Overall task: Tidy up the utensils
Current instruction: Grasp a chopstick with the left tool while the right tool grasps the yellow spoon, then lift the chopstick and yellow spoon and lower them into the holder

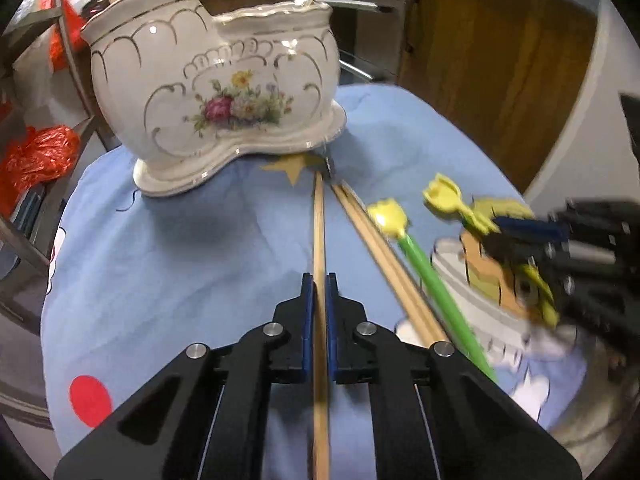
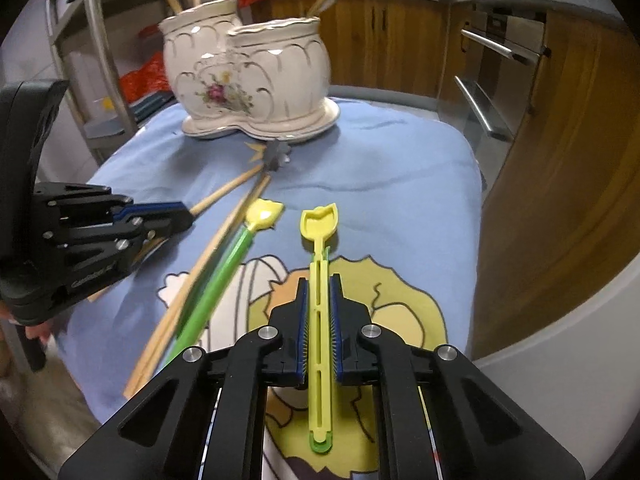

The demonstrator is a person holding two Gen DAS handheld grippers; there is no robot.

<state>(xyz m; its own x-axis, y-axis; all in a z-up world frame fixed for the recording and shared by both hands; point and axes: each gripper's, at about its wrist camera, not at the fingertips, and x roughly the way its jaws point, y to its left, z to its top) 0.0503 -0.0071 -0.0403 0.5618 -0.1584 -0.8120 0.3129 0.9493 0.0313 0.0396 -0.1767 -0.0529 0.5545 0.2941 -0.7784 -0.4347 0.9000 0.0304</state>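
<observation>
My left gripper (image 1: 319, 280) is shut on a single wooden chopstick (image 1: 319, 232) that points toward the white floral ceramic utensil holder (image 1: 212, 92). Two more chopsticks (image 1: 376, 240) lie on the blue cloth just to its right, beside a green utensil with a yellow head (image 1: 390, 218). In the right wrist view my right gripper (image 2: 319, 282) is shut on the handle of a yellow tulip-headed spoon (image 2: 319, 228). The holder (image 2: 248, 76) stands at the far end of the cloth, with wooden sticks and a gold spoon in its two cups. The left gripper (image 2: 182, 212) shows at the left edge.
The blue printed cloth (image 2: 380, 168) covers a small table with rounded edges. A grey flower-shaped piece (image 2: 276, 155) lies near the holder's base. Wooden cabinets and an oven (image 2: 492, 92) stand to the right, a metal rack with red bags (image 1: 36, 156) to the left.
</observation>
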